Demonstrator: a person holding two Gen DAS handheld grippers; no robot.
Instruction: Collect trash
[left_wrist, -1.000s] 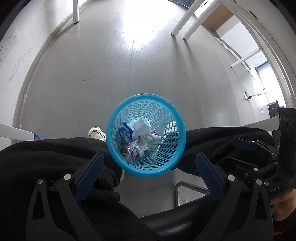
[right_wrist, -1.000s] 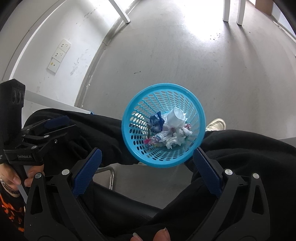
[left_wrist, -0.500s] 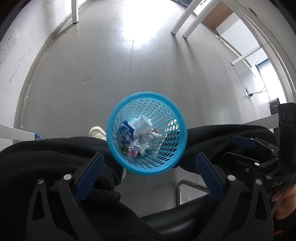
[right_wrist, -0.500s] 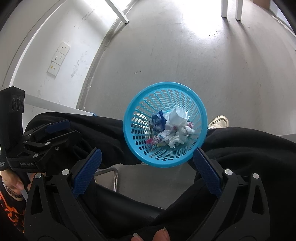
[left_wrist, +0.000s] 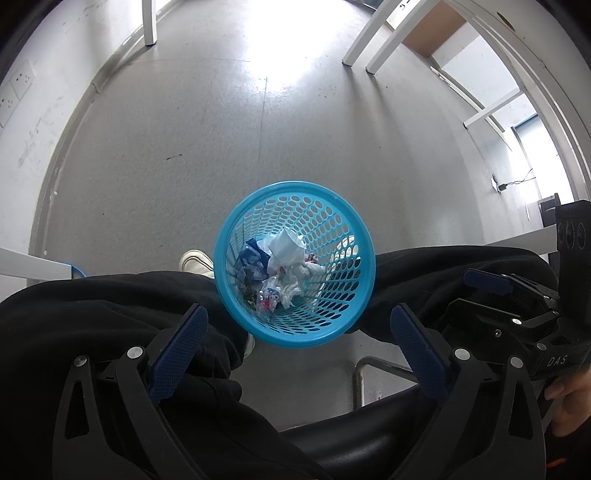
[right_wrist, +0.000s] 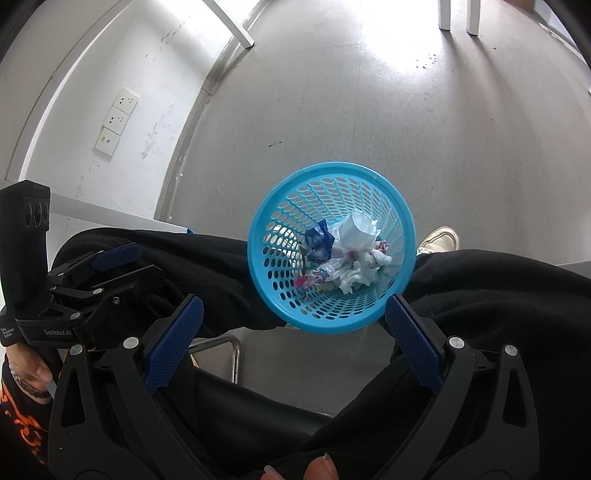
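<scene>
Grey floor (left_wrist: 258, 129) fills both views; white table legs (left_wrist: 149, 22) stand far off, well apart from the work.

Seated person: black-trousered legs (left_wrist: 110, 314) spread to either side, chair seat (left_wrist: 351, 443) below. Judged reason: the spread knees leave a gap for the bin directly under both hands.

Blue perforated waste basket (left_wrist: 332, 206) stands upright on the floor between the legs, mouth up, near a pale shoe (left_wrist: 194, 260). Its placement suits dropping from above.

Left gripper (left_wrist: 295, 345): fingers spread wide, nothing between the blue pads (left_wrist: 177, 349). Right gripper (right_wrist: 293, 341): also wide and empty. Both hover over the basket, pointing down at it; each shows at the edge of the other's view.

Trash lies at the basket bottom: crumpled white paper (right_wrist: 356, 229), white tissue (right_wrist: 356, 275), dark blue wrapper (right_wrist: 317, 240), pink printed wrapper (right_wrist: 312, 278).

Judgement: no loose litter visible on the floor, so collection looks finished or nearly so.
</scene>
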